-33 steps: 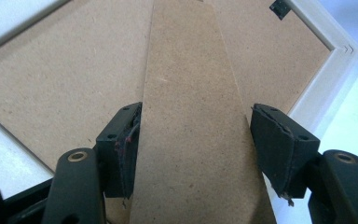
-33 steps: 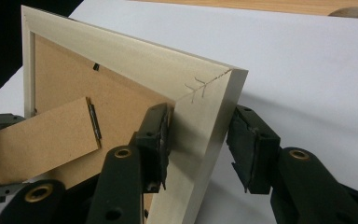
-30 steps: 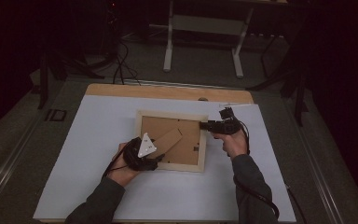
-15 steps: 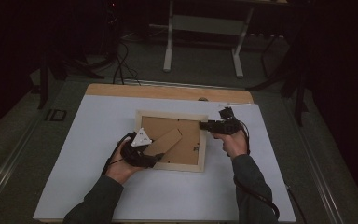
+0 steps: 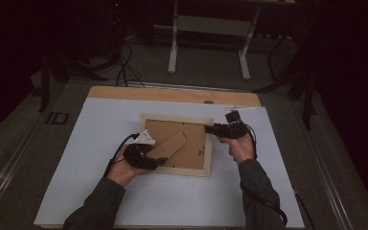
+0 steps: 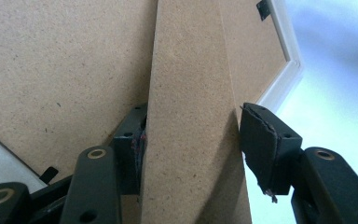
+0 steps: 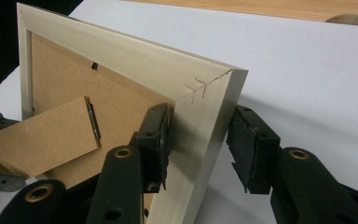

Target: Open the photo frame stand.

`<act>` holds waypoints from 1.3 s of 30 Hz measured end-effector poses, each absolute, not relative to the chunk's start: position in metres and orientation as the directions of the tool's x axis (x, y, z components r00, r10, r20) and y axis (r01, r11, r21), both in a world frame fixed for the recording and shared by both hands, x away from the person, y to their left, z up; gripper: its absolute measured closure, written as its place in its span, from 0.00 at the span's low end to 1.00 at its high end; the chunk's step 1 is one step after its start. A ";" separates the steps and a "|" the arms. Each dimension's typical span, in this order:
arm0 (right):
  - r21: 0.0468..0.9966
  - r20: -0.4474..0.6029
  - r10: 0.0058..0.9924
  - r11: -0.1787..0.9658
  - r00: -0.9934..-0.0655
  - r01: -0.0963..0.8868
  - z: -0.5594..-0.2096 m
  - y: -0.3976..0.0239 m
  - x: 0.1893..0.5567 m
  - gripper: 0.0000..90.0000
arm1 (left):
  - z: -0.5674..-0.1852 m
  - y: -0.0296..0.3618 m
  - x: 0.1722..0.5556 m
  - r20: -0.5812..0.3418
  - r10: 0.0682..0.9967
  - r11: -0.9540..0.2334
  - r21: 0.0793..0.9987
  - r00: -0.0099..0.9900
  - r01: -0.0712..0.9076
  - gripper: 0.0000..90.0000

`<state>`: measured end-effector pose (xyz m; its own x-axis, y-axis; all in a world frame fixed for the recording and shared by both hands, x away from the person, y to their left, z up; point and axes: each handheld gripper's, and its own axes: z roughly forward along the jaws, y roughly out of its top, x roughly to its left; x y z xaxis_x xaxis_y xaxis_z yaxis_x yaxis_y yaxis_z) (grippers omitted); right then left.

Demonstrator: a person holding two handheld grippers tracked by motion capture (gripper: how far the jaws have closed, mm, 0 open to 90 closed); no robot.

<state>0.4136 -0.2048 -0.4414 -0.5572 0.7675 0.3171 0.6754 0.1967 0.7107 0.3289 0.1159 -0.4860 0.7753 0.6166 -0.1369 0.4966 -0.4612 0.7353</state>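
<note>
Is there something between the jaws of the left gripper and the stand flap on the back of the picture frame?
Nothing visible. The stand flap already lies between the left gripper jaws, which have just been closing: one pad touches its edge, the other stands slightly apart.

Pale wooden frame point(image 5: 209, 143), brown backing point(image 5: 191, 148)

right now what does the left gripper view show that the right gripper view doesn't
Left gripper view: the left gripper around the stand, its jaws having just been closing, one pad not quite touching it. Right gripper view: the right gripper clamped on the picture frame rail, a pencil mark at the corner, and the hinge. Both: the backing board and the white table cover.
</note>
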 end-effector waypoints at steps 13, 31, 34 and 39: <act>0.715 0.310 0.766 0.201 -0.563 0.669 -0.441 -0.205 0.412 0.65 | -0.485 0.112 0.327 -0.076 0.617 -0.504 0.726 0.784 0.468 0.54; 0.740 0.271 0.771 0.216 -0.576 0.637 -0.431 -0.203 0.408 0.65 | -0.483 0.108 0.325 -0.021 0.630 -0.518 0.733 0.776 0.441 0.56; 0.747 0.266 0.770 0.216 -0.580 0.629 -0.429 -0.203 0.408 0.66 | -0.483 0.107 0.326 -0.013 0.634 -0.517 0.736 0.773 0.436 0.56; 0.763 0.254 0.768 0.216 -0.589 0.610 -0.423 -0.203 0.406 0.67 | -0.482 0.106 0.326 0.009 0.643 -0.523 0.736 0.766 0.431 0.57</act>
